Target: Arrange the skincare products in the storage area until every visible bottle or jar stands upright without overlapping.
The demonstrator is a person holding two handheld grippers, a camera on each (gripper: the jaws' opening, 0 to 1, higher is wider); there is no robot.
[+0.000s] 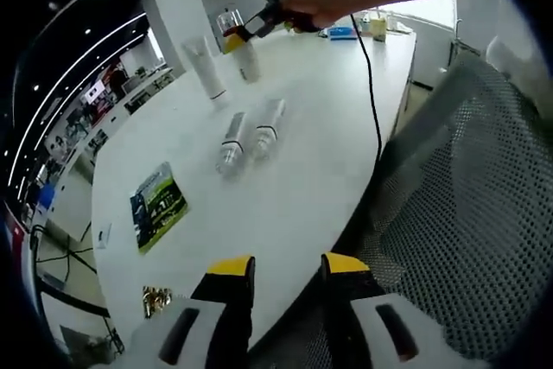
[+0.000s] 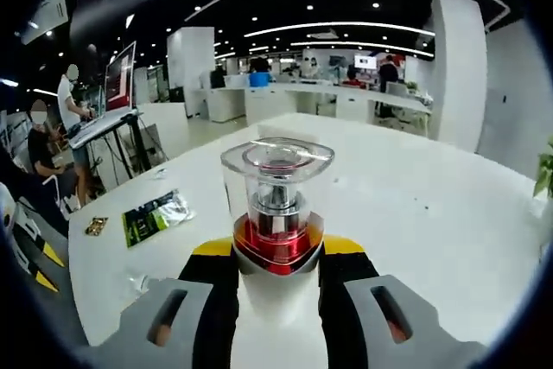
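White table (image 1: 302,187) bears two lying bottles (image 1: 251,136), upright tube (image 1: 206,66), green packet (image 1: 157,205).

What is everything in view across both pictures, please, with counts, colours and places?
Lying bottles: two, clear with silver, side by side mid-table.
Tube: one, white, upright at the far end.
Bottle with clear cap: one, red band, between the right gripper's jaws.
Leaflet: one, green and dark, flat near the table edge.
Table: one, white.
Mesh chair: one, grey, beside the table.
Left gripper: open, over the table edge.
Right gripper: yellow-tipped, gripping.
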